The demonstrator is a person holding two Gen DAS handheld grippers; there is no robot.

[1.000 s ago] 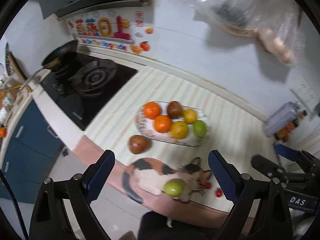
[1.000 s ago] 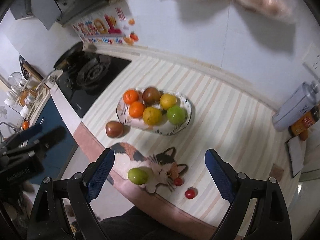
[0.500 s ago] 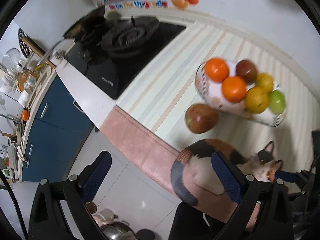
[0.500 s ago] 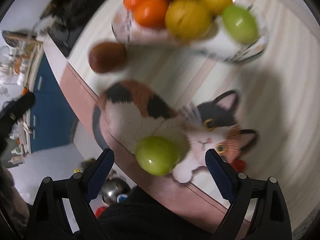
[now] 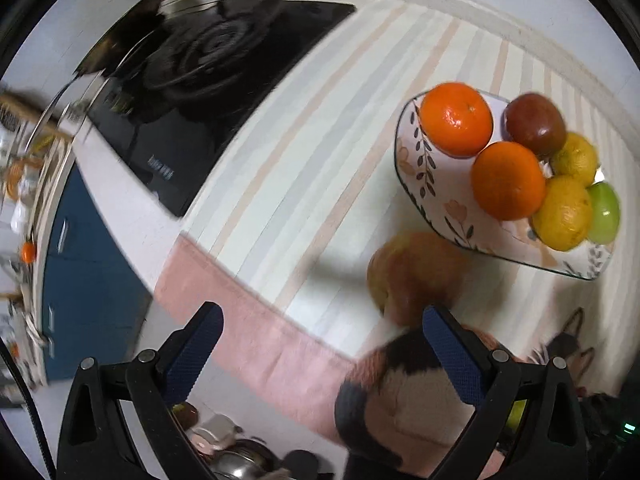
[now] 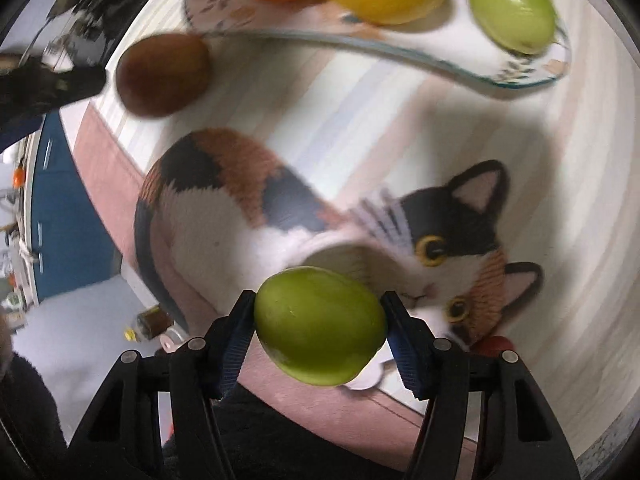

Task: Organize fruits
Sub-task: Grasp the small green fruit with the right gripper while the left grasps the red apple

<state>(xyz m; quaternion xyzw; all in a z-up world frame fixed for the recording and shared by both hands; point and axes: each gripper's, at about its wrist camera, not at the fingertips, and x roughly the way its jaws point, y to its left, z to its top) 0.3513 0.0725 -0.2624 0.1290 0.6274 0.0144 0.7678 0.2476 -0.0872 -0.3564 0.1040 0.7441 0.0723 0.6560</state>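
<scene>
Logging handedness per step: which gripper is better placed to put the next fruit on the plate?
Right. The right gripper is shut on the green fruit; the left gripper is open, empty, beside the reddish fruit.

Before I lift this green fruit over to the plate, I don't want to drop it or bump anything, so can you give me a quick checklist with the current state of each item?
1. Right gripper shut on the green fruit, a finger on each side: ok.
2. Grip centred on the fruit: ok, though it bulges well past the fingers.
3. Free spot on the floral plate: ok, its near-left part is bare.
4. Left gripper open and holding nothing: ok.
5. Red-brown fruit loose on the striped mat beside the plate, apart from the left gripper: ok.
6. Fruit lifted clear of the cat mat: cannot tell.
</scene>
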